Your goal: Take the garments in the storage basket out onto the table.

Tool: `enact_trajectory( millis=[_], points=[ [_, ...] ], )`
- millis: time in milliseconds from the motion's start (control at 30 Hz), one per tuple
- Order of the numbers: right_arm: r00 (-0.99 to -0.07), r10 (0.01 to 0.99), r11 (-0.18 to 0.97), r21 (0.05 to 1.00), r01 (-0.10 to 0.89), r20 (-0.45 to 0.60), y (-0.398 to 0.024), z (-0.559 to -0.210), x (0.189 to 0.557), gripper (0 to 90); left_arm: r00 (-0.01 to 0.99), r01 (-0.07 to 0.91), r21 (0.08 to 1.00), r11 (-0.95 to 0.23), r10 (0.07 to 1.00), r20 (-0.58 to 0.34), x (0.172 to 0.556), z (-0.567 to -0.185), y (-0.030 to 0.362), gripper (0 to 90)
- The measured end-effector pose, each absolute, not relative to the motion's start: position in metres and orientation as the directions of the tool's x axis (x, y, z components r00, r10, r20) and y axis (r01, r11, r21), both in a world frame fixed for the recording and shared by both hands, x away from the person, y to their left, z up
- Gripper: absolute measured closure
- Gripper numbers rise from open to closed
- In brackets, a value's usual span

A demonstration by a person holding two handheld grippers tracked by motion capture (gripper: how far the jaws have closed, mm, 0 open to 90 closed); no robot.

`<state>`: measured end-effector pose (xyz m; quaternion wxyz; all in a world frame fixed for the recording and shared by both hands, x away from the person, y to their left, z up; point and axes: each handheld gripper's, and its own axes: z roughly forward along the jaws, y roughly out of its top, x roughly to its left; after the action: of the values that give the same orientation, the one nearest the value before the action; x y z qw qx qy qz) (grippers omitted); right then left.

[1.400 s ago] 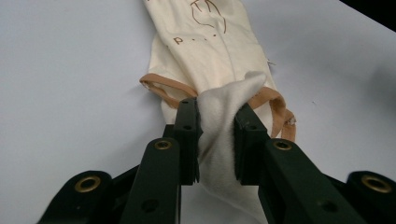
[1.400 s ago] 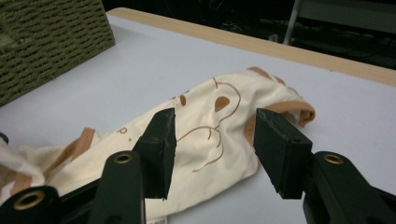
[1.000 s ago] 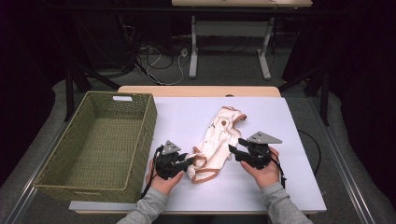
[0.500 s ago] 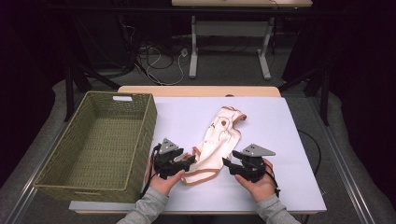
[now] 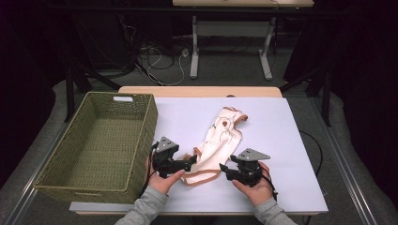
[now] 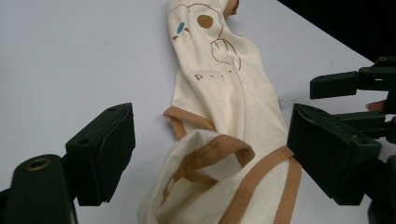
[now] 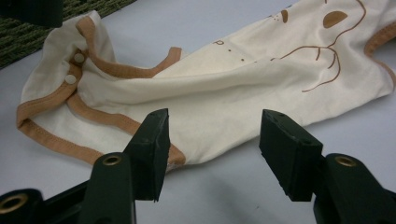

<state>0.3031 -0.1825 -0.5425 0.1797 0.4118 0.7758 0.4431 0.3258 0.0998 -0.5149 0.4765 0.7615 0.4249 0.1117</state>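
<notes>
1. My left gripper [image 5: 191, 161], jaws wide and just opened, pads clear of the cloth; the garment's [image 5: 217, 143] tan-trimmed lower end lies loose between them.
2. My right gripper [image 5: 224, 169], jaws partly apart and just widened slightly, gripping nothing, poised at the garment's near edge.
3. Cream garment, lying flat on the white table [image 5: 286, 140], to the right of the wicker basket [image 5: 101, 145].

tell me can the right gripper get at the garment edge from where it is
Probably yes: the right gripper stands open, facing the garment hem, with bare table between.
</notes>
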Motion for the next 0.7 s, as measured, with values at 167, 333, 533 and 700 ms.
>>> enact_trajectory(
  millis=[167, 333, 533, 700],
  points=[
    [-0.596, 0.796, 0.256, 0.835, 0.488, 0.104, -0.180, -0.544, 0.303, 42.5, 0.609, 0.543, 0.821, -0.173, 0.755, -0.243, 0.327, -0.515, 0.101, 15.8],
    [-0.599, 0.795, 0.264, 0.832, 0.488, 0.098, -0.177, -0.546, 0.303, 42.5, 0.607, 0.541, 0.824, -0.166, 0.756, -0.246, 0.328, -0.515, 0.103, 15.8],
    [-0.605, 0.791, 0.279, 0.829, 0.485, 0.087, -0.173, -0.548, 0.302, 43.0, 0.603, 0.542, 0.825, -0.161, 0.758, -0.248, 0.328, -0.514, 0.105, 15.8],
    [-0.602, 0.793, 0.271, 0.827, 0.492, 0.099, -0.172, -0.550, 0.303, 43.6, 0.604, 0.544, 0.824, -0.161, 0.757, -0.251, 0.328, -0.515, 0.104, 15.9]
  ],
)
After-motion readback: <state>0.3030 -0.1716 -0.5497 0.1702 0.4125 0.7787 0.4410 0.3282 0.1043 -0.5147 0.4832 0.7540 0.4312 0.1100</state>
